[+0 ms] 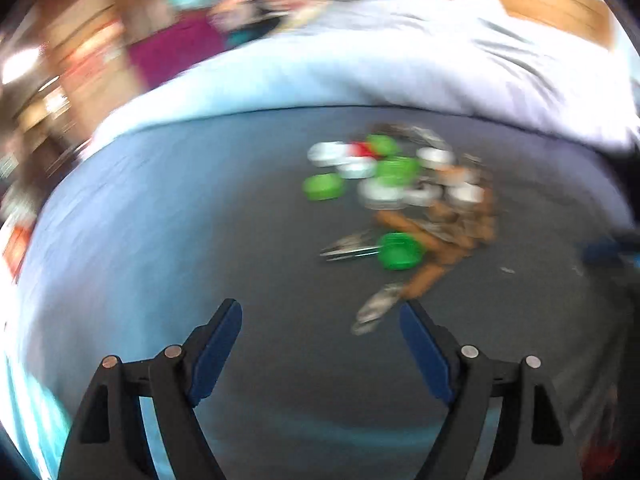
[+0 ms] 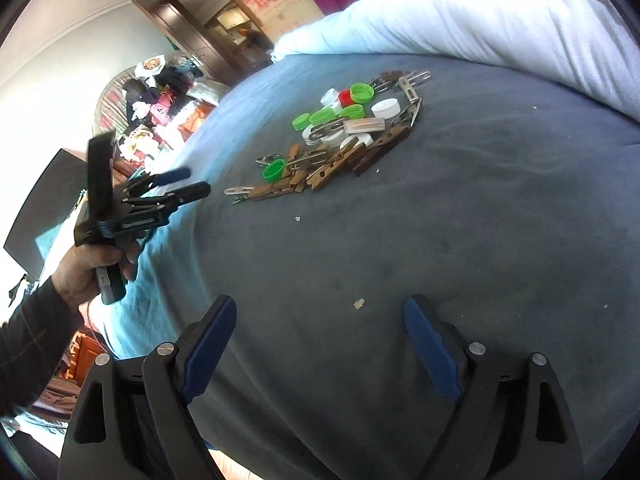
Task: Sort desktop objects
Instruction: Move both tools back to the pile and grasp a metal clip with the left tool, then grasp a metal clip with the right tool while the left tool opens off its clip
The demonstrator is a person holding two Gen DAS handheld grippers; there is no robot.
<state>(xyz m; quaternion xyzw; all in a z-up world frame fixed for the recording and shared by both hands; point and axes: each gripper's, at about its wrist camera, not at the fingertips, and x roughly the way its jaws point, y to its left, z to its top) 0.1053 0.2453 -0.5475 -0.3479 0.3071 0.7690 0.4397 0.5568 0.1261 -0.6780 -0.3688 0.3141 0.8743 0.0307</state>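
Both my grippers' jaws stand wide apart, nothing between them. Left gripper (image 2: 192,182), in my left hand (image 2: 90,272), hangs over the bed's left edge. Right gripper (image 2: 320,312) sits over bare blue blanket (image 2: 500,220). Mixed pile (image 2: 340,136) lies ahead mid-bed: green caps (image 2: 362,93), white caps (image 2: 386,108), one red cap (image 2: 345,98), wooden clothespins (image 2: 332,168), metal clips (image 2: 414,80). White duvet (image 2: 480,12) behind it. Left wrist view blurred.

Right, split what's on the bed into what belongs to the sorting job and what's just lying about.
Belongs to the job:
- green plastic bottle caps
- white plastic bottle caps
- red plastic bottle cap
- brown wooden clothespins
- silver metal clips

Just lying about:
- white rumpled duvet
- small pale crumbs
- dark blue bed cover
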